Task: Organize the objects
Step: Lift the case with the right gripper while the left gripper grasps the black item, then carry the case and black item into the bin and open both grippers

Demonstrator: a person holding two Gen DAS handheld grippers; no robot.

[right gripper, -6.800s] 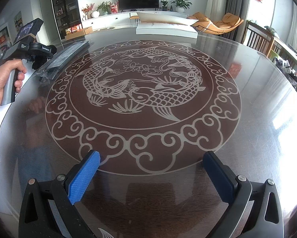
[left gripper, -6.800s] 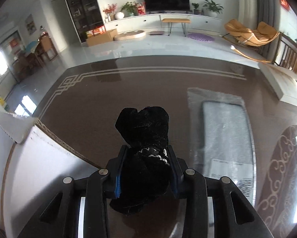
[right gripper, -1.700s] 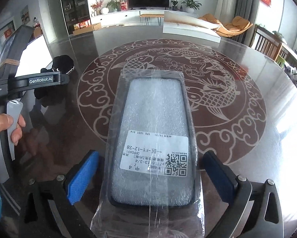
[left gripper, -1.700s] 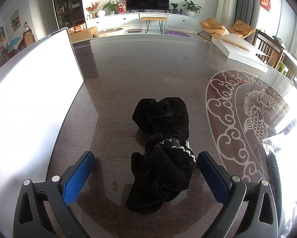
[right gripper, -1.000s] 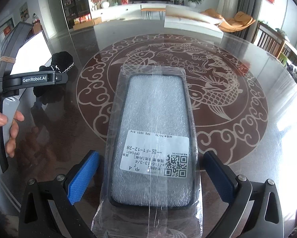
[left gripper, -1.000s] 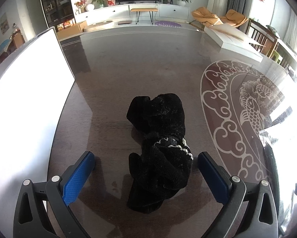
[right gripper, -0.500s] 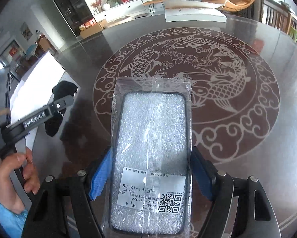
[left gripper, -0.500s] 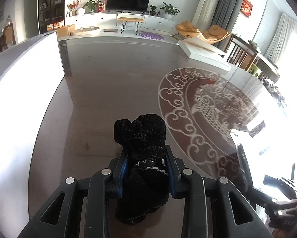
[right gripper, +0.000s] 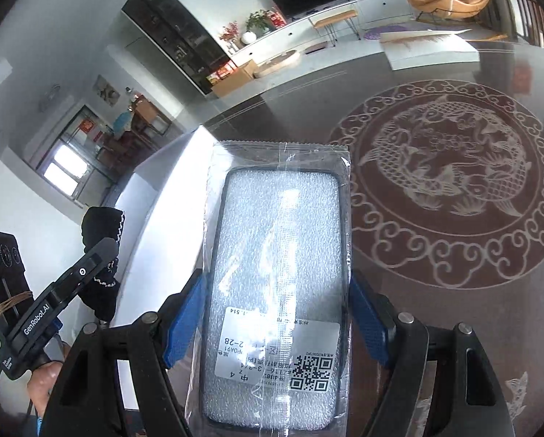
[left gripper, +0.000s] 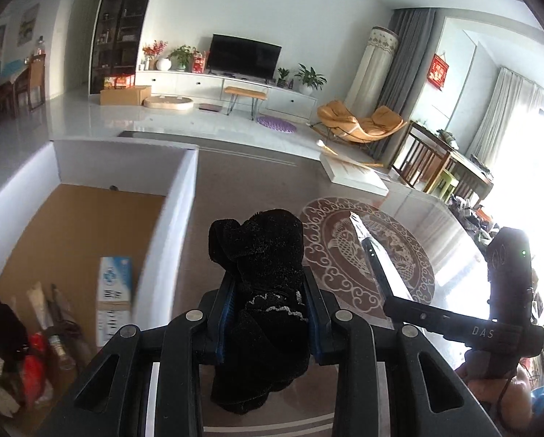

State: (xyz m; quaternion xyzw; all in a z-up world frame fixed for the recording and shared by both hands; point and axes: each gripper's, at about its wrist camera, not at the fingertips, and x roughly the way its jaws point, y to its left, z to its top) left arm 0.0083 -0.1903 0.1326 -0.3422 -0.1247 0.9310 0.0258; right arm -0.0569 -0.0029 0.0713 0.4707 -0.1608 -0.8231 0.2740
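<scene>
Left of the jaws sits a white-walled cardboard box (left gripper: pixel 170 218) with clutter inside, seen only by the left wrist camera. The left gripper (left gripper: pixel 268 313) clenches a fuzzy black cloth (left gripper: pixel 261 255), lifted since half a second ago. The right gripper (right gripper: pixel 275 324) clamps a flat plastic-bagged phone case (right gripper: pixel 279 255) above the glossy table (right gripper: pixel 490 309).

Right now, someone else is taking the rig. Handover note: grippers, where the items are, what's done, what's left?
Left gripper: shut on the black fabric bundle, held up beside the white box.
Right gripper: shut on the bagged phone case, above the table.
Done: both items are gripped and off the table. In the box: a blue-white carton and some small items.
Left: probably place both in the box, then release.
</scene>
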